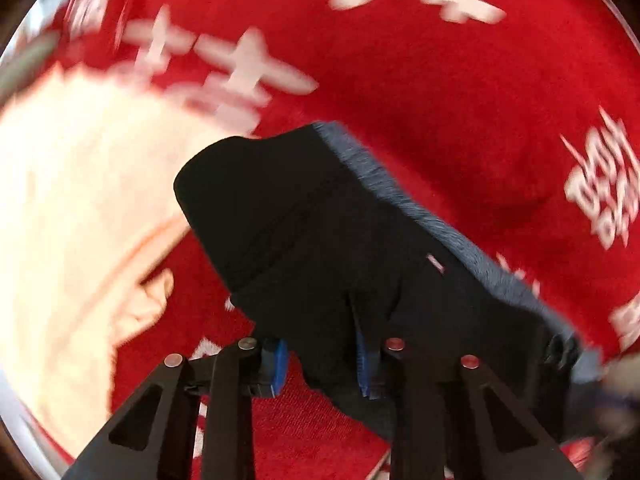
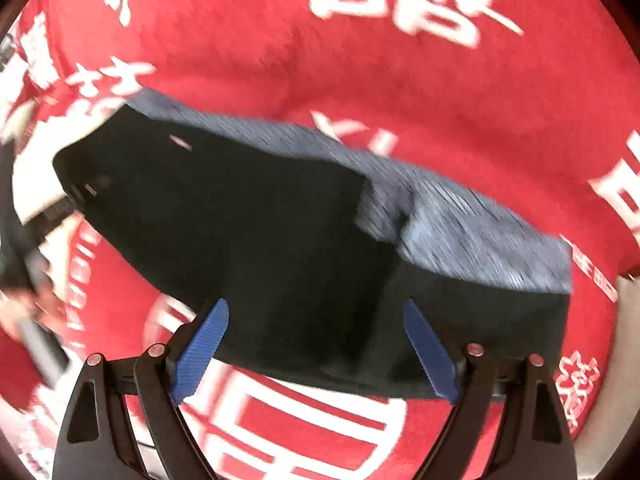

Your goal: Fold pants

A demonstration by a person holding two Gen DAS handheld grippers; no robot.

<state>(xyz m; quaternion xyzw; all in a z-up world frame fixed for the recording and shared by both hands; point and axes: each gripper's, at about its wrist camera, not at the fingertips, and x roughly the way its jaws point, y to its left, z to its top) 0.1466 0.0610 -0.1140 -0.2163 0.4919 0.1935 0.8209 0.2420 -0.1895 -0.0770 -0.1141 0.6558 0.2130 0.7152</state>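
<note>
Lying on a fuzzy red blanket with white characters (image 2: 400, 80), the folded black pants (image 2: 240, 240) are bunching between my clenched left hand-held gripper (image 1: 324, 364); my right hand-held gripper (image 2: 316, 352) is gaping, released.

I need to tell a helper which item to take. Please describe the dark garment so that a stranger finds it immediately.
Look at the large red fleece blanket with white characters that covers the whole surface. On it lies one compact folded bundle, the black fabric pants, with a grey-blue ribbed inner lining showing along one edge. It is the only dark object on the red cloth.
</note>
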